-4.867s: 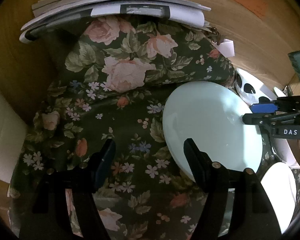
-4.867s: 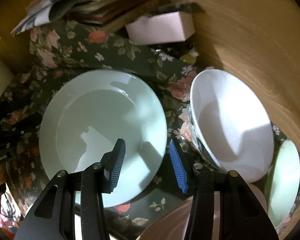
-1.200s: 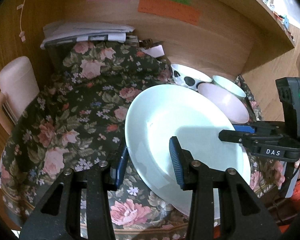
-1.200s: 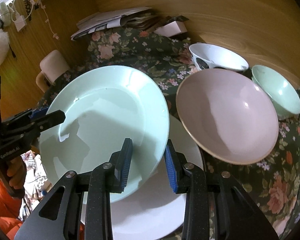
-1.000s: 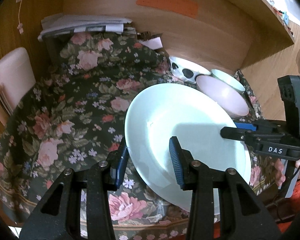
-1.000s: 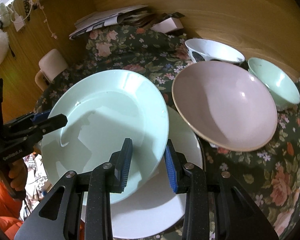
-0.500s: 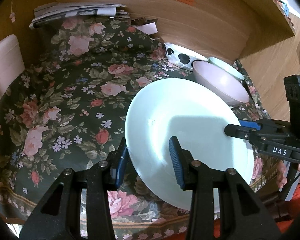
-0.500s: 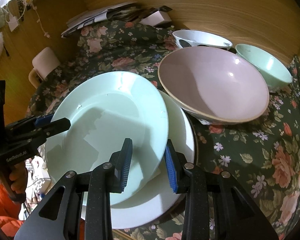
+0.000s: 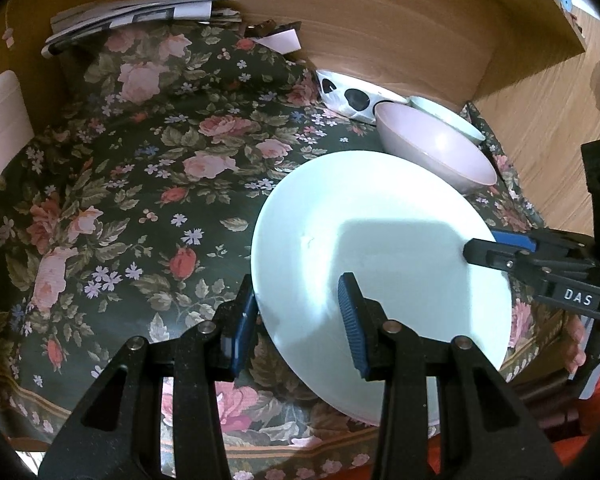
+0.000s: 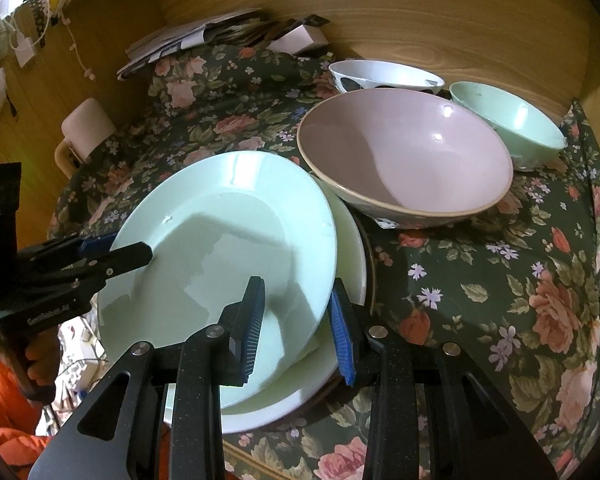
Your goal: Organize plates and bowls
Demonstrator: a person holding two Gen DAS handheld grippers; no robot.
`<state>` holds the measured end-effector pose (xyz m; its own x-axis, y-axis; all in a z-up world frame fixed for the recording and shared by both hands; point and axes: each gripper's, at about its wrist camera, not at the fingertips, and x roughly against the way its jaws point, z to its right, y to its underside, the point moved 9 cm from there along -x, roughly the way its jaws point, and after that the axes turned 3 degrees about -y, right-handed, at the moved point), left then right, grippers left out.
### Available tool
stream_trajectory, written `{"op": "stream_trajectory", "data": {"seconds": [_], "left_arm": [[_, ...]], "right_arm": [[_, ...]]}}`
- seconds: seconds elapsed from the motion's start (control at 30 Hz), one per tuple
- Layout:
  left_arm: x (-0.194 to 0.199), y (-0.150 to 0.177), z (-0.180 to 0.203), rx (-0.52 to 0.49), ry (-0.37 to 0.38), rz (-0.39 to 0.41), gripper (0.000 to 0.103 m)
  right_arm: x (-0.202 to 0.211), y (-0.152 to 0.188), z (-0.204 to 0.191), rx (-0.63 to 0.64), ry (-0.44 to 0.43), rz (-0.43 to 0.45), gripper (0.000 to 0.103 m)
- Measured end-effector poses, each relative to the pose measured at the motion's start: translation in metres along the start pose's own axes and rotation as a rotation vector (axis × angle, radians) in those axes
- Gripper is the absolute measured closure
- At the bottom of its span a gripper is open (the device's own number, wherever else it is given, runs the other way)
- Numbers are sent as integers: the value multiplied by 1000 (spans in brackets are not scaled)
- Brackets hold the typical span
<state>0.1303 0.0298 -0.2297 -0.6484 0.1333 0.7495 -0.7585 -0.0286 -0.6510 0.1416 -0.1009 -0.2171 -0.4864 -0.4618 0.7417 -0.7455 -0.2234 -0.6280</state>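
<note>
Both the left gripper (image 9: 298, 320) and right gripper (image 10: 298, 322) clamp the mint plate (image 10: 224, 256), hovering tilted over the white plate (image 10: 340, 276); the bowls (image 10: 408, 160) remain unstacked.

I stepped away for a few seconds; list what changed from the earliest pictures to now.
The pale green plate lay flat on the floral cloth with both grippers open. Now the left gripper and right gripper each clamp its rim, tilted over the white plate. The pink bowl, spotted bowl and green bowl stayed put.
</note>
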Motion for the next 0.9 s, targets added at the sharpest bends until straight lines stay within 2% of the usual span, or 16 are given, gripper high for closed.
{"op": "stream_trajectory", "data": {"seconds": [0.37, 0.67, 0.8, 0.9], "left_arm": [[0, -5, -2, -22, -19, 4, 62], [20, -42, -3, -44, -54, 89, 50], [29, -65, 4, -72, -58, 139, 43], [30, -82, 12, -88, -48, 162, 39]], "right_arm": [[20, -2, 8, 18, 56, 49, 73], [46, -23, 21, 0, 92, 136, 73], [57, -36, 32, -5, 131, 179, 65], [60, -45, 42, -14, 158, 202, 63]]}}
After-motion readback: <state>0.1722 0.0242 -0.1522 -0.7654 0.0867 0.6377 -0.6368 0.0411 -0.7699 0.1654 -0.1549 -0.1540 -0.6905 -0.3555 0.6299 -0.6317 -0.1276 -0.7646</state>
